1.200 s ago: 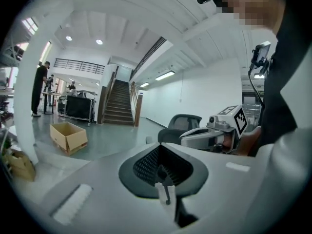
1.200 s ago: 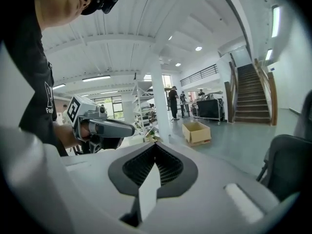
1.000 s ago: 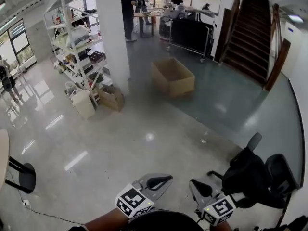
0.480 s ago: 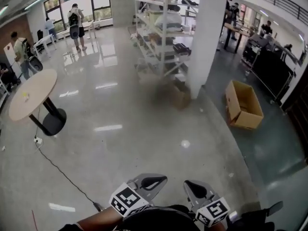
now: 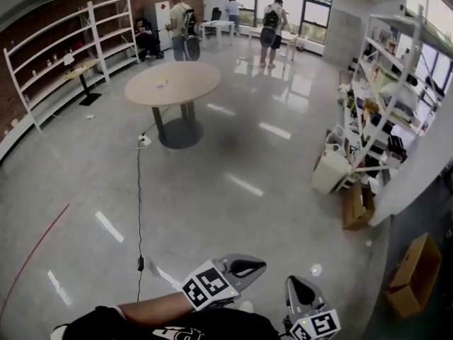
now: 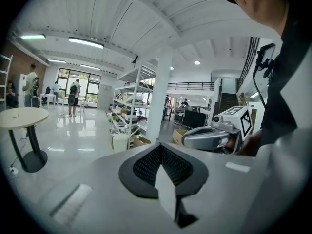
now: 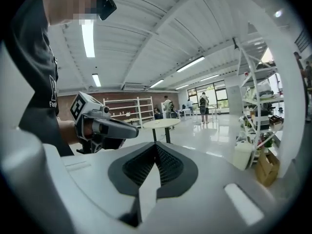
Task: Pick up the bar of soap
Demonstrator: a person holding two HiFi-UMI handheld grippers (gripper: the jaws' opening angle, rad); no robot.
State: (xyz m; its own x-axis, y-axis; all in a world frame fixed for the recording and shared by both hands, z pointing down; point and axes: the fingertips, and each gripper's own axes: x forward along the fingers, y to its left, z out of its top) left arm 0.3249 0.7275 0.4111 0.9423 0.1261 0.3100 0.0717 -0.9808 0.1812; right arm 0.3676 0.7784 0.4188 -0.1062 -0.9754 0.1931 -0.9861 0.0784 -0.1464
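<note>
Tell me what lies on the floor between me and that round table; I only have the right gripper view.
Observer: A thin dark cable runs over the floor from the round table's base toward the camera.
Operator: Is the left gripper carrying anything?
Observer: No. The left gripper has its jaws together with nothing between them.
Operator: Any soap on the tabletop?
Observer: From above, one small yellowish thing lies on it, too small to identify.
</note>
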